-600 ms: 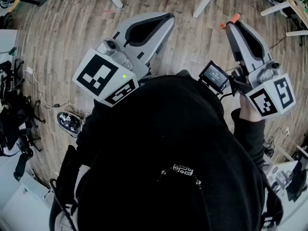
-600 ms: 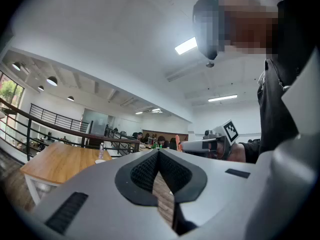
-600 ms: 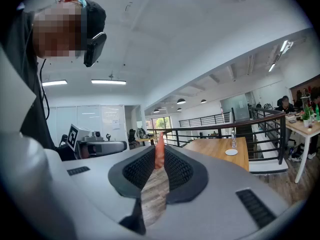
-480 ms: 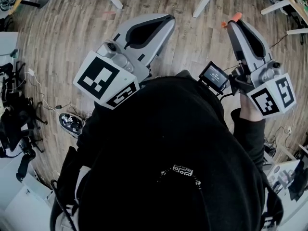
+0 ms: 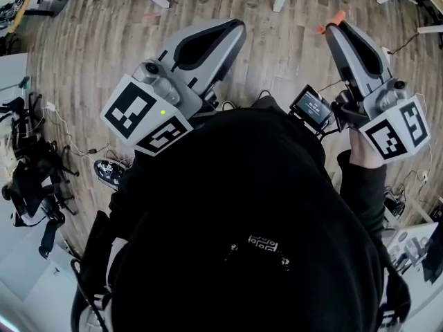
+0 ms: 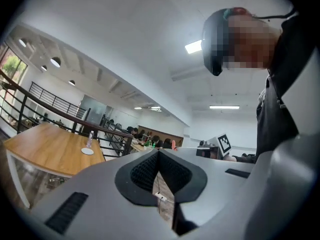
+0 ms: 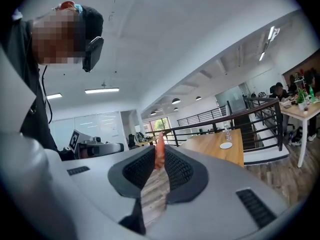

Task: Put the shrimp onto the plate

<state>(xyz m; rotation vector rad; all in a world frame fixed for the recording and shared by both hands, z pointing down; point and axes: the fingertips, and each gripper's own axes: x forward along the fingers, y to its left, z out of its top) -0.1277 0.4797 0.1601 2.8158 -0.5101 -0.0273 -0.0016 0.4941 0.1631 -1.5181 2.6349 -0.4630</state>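
While the left tongs [image 6: 158,153] meet empty, the right tongs [image 7: 159,158] pinch an orange shrimp [image 7: 160,145] between ribbed pads [image 7: 180,169].

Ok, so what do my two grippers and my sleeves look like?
Both the left gripper and right gripper are pale grey tapered shells with black ribbed pads. Each carries a white cube with black square markers. A small screen with cables sits by the right one. The sleeve is black.
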